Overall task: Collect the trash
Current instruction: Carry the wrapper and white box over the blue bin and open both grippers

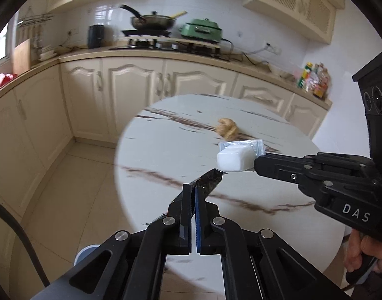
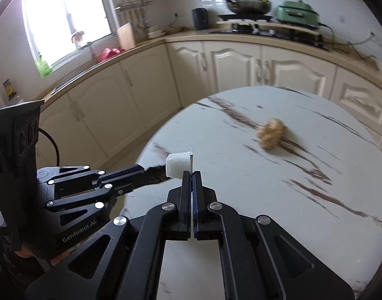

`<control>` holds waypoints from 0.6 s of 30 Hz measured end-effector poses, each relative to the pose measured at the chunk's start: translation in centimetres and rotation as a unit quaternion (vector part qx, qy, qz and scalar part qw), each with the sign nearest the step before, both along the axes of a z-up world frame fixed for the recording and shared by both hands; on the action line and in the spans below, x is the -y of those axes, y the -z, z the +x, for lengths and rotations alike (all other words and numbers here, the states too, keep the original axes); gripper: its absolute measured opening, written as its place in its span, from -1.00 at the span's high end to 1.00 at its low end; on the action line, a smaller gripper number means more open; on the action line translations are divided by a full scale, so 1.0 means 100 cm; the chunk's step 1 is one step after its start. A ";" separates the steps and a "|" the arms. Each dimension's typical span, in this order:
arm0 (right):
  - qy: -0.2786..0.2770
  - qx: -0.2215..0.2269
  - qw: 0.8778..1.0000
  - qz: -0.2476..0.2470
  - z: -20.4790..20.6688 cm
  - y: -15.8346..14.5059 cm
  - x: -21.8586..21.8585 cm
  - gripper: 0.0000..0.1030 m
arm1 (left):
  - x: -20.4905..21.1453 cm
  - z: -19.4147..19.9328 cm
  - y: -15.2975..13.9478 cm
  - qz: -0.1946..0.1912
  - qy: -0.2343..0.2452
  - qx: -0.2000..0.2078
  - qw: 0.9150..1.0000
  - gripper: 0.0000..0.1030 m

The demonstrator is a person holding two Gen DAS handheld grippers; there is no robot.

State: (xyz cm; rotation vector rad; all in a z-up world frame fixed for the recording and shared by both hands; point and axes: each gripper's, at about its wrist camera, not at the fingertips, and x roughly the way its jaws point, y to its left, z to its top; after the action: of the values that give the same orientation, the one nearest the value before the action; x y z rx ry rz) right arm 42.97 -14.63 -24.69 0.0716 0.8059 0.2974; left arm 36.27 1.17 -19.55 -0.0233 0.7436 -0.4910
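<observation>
Left gripper (image 1: 194, 190): fingers pressed together, pinching a dark crinkled wrapper (image 1: 209, 179) by one end so it pokes clear ahead, at frame centre.
Right gripper (image 2: 191, 177): fingers pinching the thin rim of a small white cup (image 2: 179, 165), hung sideways above the desk (image 2: 241, 200).
Crumpled tan ball (image 2: 272, 133): on the desk, upper right of centre, not yet collected.
Left view only: the cup's foil lid, a hand on the right handle at lower right.
Right view only: the window and sink, upper left.
</observation>
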 end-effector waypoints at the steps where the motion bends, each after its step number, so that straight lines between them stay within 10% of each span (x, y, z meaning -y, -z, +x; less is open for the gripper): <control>1: -0.006 0.001 1.000 -0.001 0.000 -0.001 -0.008 0.96 | -0.009 -0.004 -0.001 -0.004 -0.005 0.001 1.000 1.00; 18: -0.177 -0.058 0.982 -0.013 0.038 0.072 -0.239 0.96 | -0.201 -0.053 0.059 0.002 -0.147 -0.068 0.987 1.00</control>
State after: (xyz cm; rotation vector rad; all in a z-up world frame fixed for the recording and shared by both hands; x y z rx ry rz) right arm 46.73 9.26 -31.84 -0.0808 0.9373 0.6230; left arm 30.95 21.29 -25.46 -0.1618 0.8589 -0.2069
